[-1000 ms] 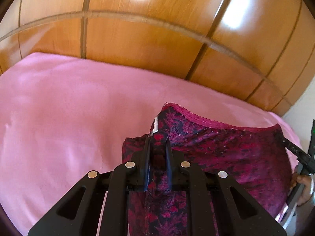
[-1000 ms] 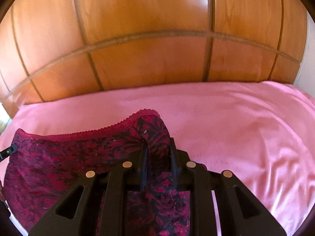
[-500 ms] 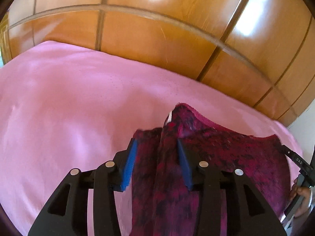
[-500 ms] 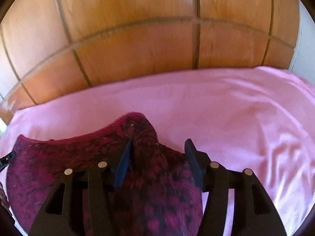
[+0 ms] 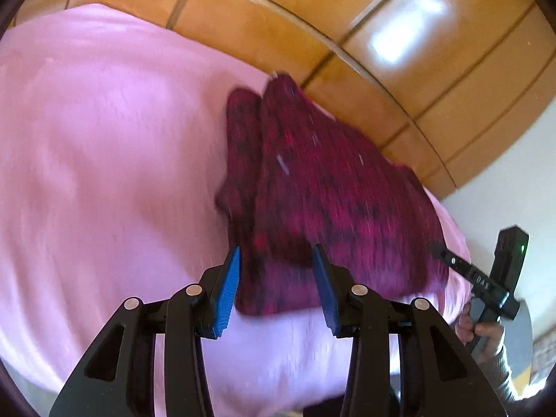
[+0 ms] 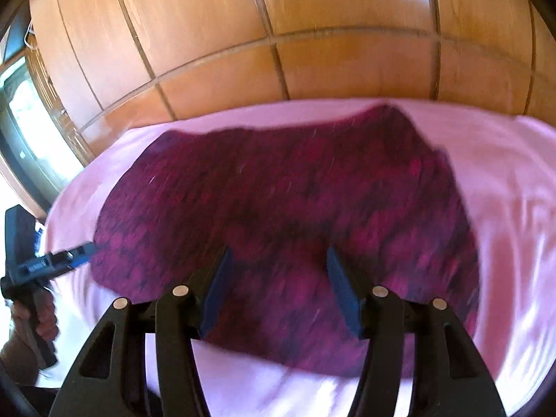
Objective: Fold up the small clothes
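Note:
A dark red and black patterned small garment [image 5: 330, 187] lies on the pink bed cover [image 5: 104, 160], folded over on itself with a narrow fold along its left edge. It also shows in the right wrist view [image 6: 295, 215]. My left gripper [image 5: 276, 260] is open and empty, its blue pads just above the garment's near edge. My right gripper [image 6: 278, 253] is open and empty over the garment's near half. The right gripper also shows at the right edge of the left wrist view [image 5: 479, 278]. Both views are motion-blurred.
A glossy wooden panelled headboard [image 6: 312, 34] stands behind the bed. A white wall [image 5: 521, 173] is at the right. A window or glass door [image 6: 21, 121] is at the far left. The pink cover [image 6: 514, 180] extends on both sides of the garment.
Both grippers opened and let go of the garment. They pulled back and up from it, and the garment now lies on the cover.

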Motion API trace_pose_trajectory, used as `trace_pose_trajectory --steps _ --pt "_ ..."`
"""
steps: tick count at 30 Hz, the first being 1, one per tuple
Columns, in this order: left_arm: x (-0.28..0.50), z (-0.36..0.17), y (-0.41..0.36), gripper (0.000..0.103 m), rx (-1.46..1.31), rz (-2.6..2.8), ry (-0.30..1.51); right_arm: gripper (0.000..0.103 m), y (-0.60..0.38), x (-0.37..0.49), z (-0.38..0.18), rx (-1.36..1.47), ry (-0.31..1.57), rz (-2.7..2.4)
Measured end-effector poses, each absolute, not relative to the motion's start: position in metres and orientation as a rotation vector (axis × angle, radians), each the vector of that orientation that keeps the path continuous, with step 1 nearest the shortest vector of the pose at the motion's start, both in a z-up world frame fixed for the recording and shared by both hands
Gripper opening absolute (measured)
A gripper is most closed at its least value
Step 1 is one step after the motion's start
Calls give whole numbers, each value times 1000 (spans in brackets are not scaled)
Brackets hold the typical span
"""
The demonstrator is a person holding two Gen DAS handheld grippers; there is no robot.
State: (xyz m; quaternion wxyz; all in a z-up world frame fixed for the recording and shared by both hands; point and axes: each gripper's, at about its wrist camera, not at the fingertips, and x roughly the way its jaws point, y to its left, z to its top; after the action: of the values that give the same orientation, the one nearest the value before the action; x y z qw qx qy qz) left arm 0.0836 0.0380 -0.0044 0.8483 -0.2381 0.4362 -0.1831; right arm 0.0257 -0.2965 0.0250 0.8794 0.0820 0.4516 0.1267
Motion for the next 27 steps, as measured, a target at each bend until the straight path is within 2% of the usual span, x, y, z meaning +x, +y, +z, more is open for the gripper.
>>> trace_pose_trajectory --steps 2,5,6,7,10,14,18,19,20,22,27 --pt "77 -14 34 55 -505 -370 932 57 -297 6 21 235 965 306" --pt "81 -26 38 58 -569 -352 946 57 -295 -14 19 276 982 358" --pt "84 -29 37 56 -580 -342 953 57 -294 -18 20 265 976 350" --pt "84 -30 37 46 -567 -336 959 57 -294 -18 20 264 972 347" --pt "85 -28 23 33 -432 -320 962 55 -290 -13 16 259 967 333" --pt "80 -27 20 27 -357 -303 963 54 -281 -3 -16 133 1055 257" --pt "75 -25 22 27 -341 -308 950 54 -292 -17 -9 170 1040 269" --pt "74 -23 24 31 -353 -318 943 56 -300 -21 -4 204 1033 275" --pt "72 -23 27 46 -372 -326 938 58 -311 -28 2 238 1017 267" --pt "71 -24 34 63 -451 -341 927 61 -334 -42 11 282 983 211" --pt "73 -34 42 64 -554 -355 929 63 -406 -73 10 425 943 31"
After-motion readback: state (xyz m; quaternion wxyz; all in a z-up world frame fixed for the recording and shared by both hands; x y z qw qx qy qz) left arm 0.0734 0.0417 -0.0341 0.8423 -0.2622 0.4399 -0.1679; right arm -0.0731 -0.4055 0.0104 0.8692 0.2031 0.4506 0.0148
